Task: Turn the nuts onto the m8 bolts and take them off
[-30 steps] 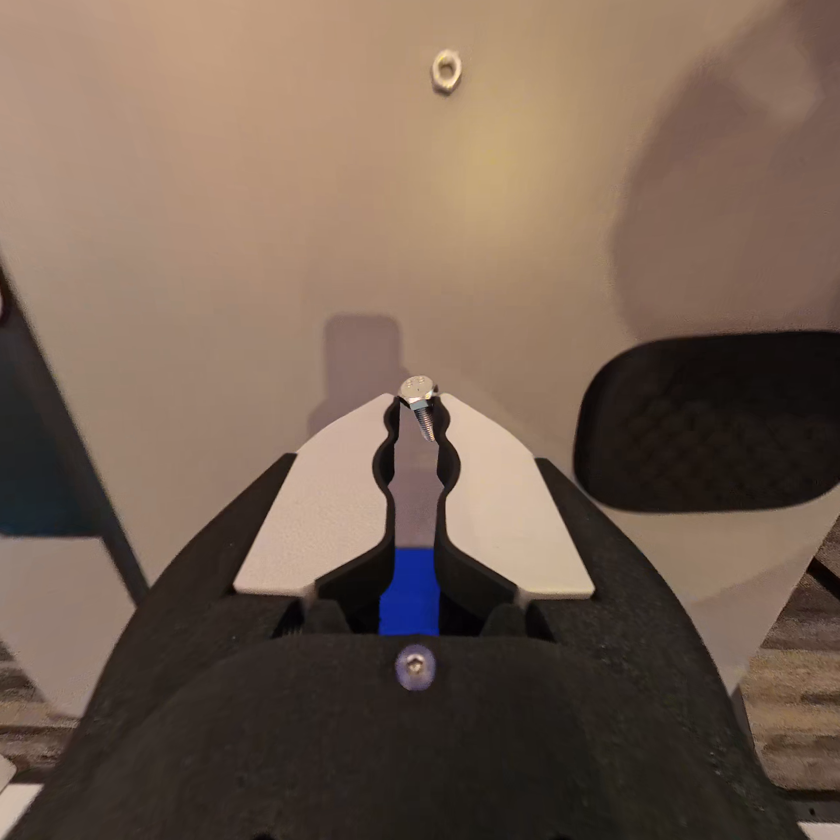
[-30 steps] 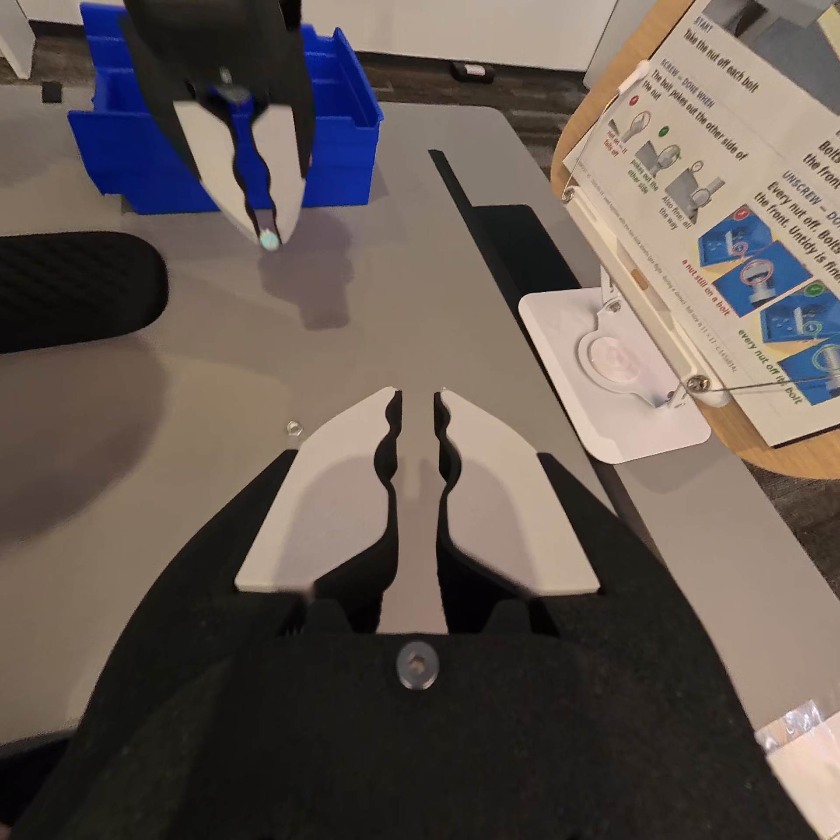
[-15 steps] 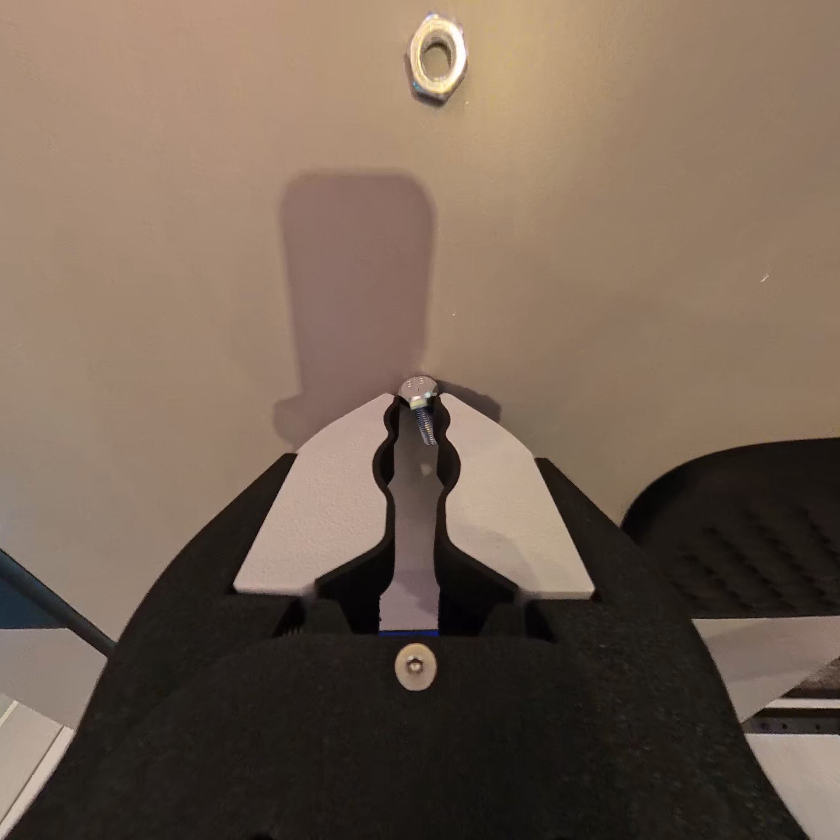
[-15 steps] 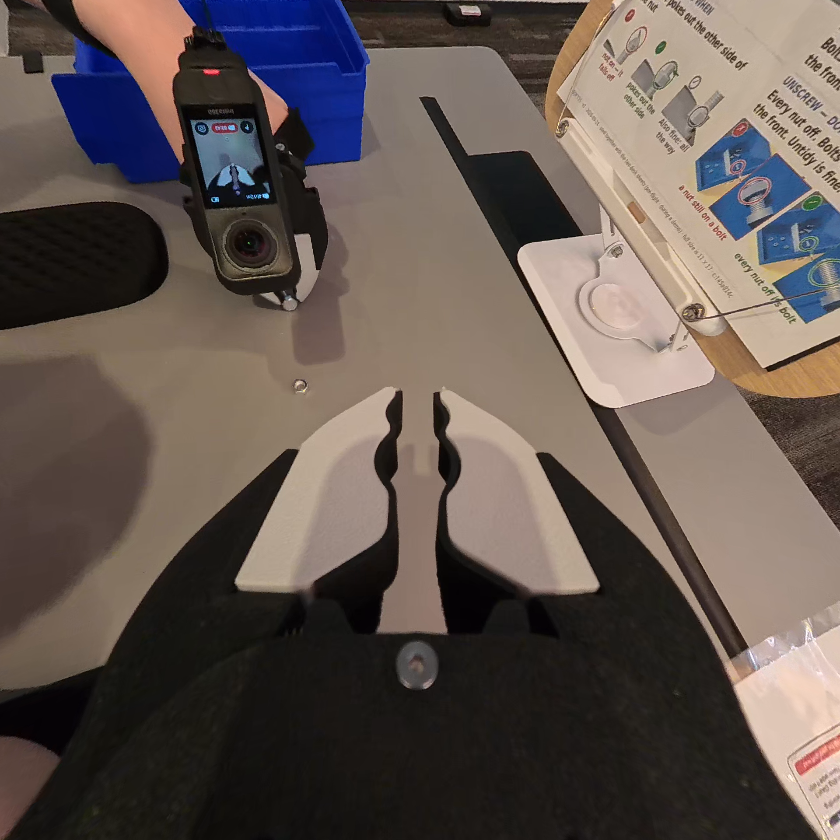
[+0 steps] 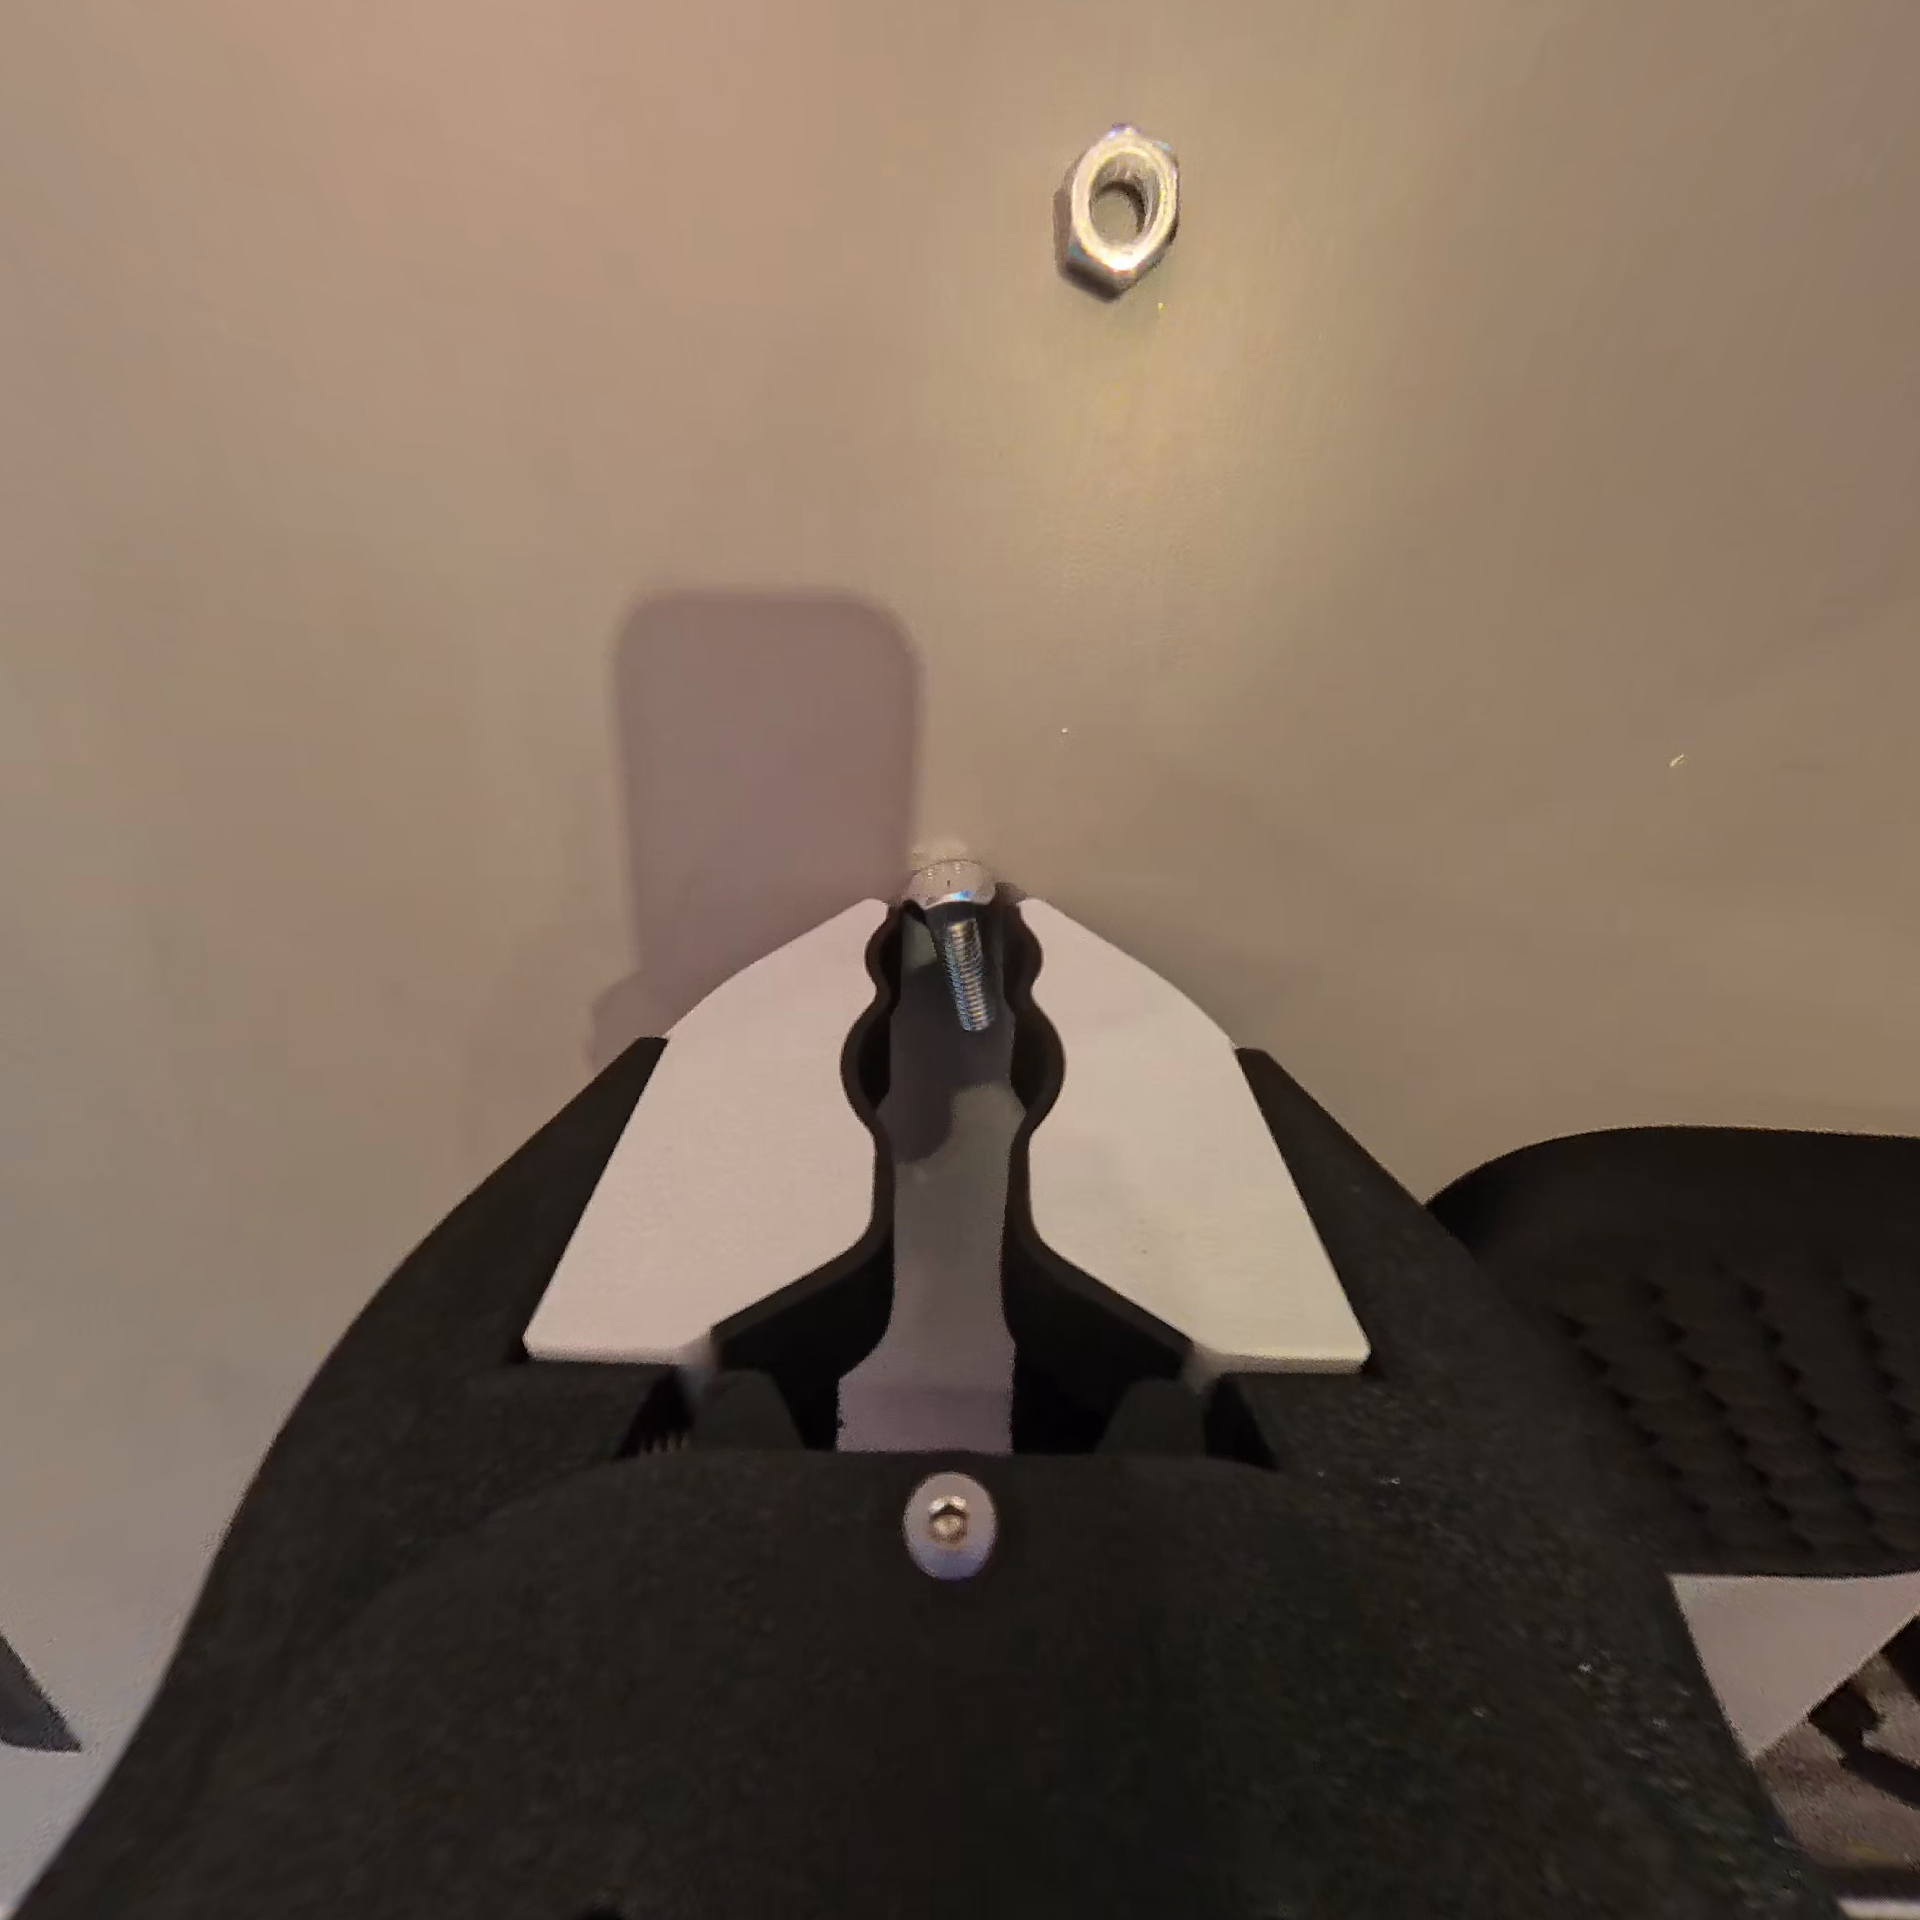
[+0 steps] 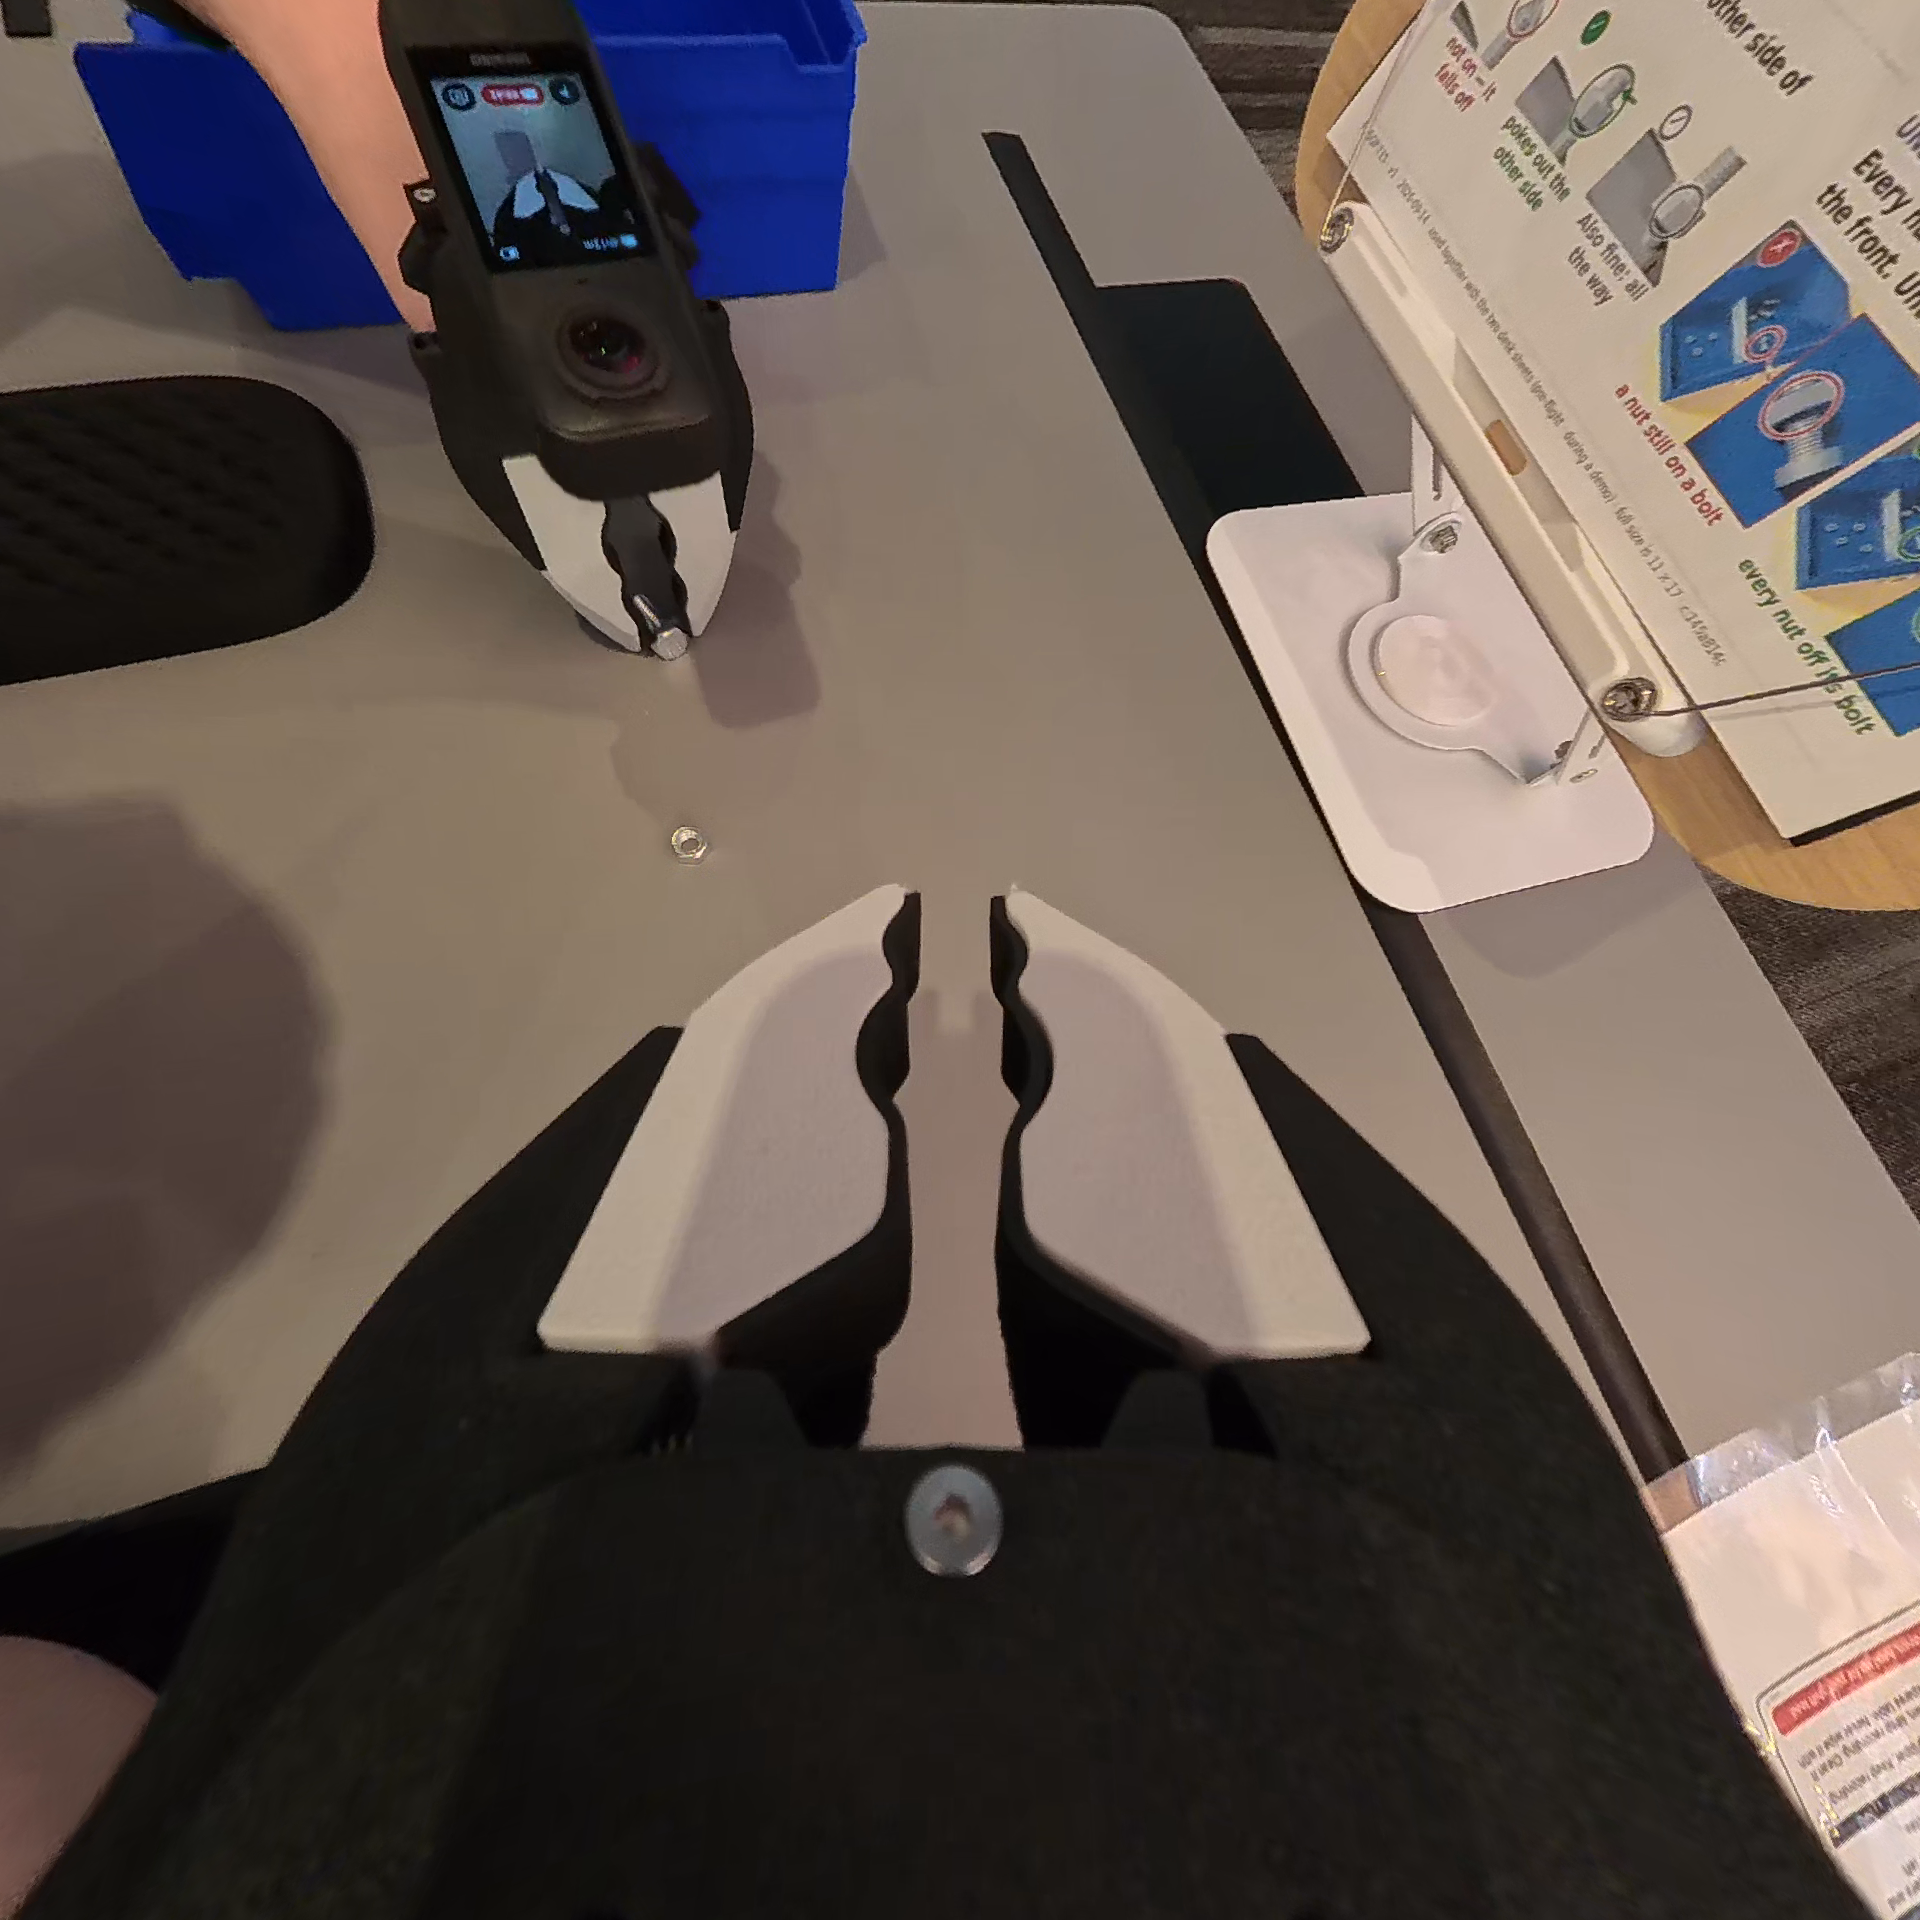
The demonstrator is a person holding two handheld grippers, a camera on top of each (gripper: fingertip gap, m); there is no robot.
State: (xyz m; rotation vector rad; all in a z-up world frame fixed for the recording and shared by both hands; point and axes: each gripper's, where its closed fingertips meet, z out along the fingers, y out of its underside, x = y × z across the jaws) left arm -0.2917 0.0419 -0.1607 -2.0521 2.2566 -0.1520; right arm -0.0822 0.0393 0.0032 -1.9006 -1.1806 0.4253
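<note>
Nearest in the right wrist view, the right hand-held gripper (image 6: 954,896) hangs over the grey desk (image 6: 1039,520) with its fingers a narrow gap apart and nothing between them. Just beyond its tips and a little left lies one loose nut (image 6: 688,844), flat on the desk, well apart from anything that could steady it. Farther off, the left hand-held gripper (image 6: 665,613) is clamped on one bolt (image 6: 665,629), gripping near the head, which points down at or just above the desk while the threaded shank runs back up between the fingers. The likely trouble: the nut is small and lies flat, so the right fingers may slide over it or flick it away across the smooth desk; and with the bolt pinched only at its head end, it could twist in the grip once a nut is pressed on, cross-threading it. To the left sits one black pad (image 6: 156,520); at the far edge, one blue bin (image 6: 758,156); to the right, one white stand (image 6: 1434,707) carrying one instruction sheet (image 6: 1662,312).
</note>
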